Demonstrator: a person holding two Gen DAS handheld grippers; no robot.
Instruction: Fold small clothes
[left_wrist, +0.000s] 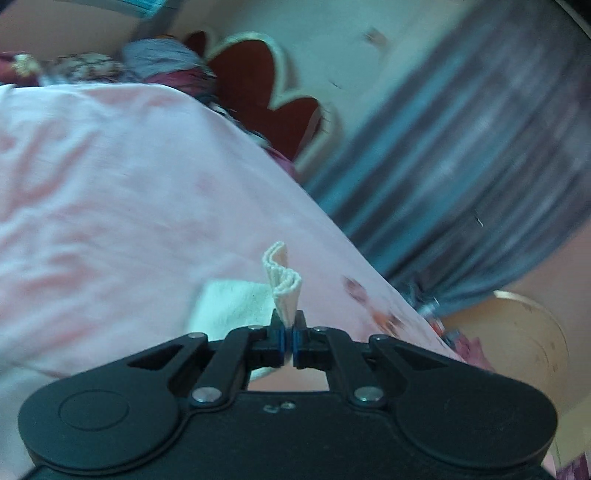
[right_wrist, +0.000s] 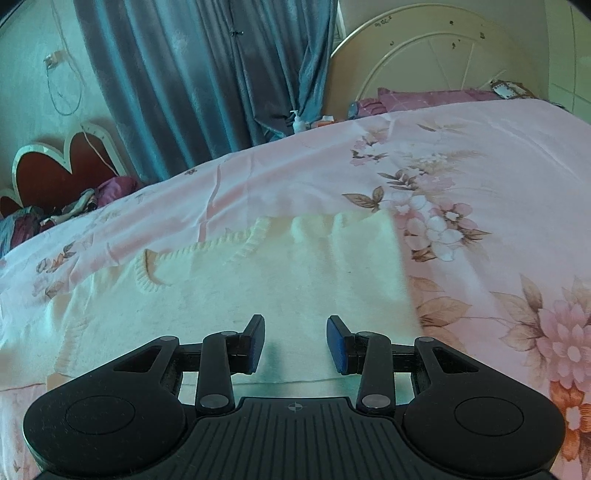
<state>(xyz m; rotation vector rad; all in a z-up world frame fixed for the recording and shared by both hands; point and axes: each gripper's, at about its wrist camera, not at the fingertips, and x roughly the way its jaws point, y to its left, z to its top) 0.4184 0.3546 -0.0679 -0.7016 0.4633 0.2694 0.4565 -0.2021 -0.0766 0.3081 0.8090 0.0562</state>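
A cream knitted sweater lies spread on the pink floral bedsheet, its ribbed V-neck toward the far left. My right gripper hovers open just above the sweater's near part, with nothing between its fingers. In the left wrist view my left gripper is shut on a ribbed edge of the cream sweater, and that pinched fold stands up past the fingertips. More of the sweater's cloth hangs below and to the left. That view is blurred.
A teal curtain hangs behind the bed. A red heart-shaped cushion and crumpled dark clothes sit at the far left. A cream metal headboard, purple pillows and a small bottle are at the far end.
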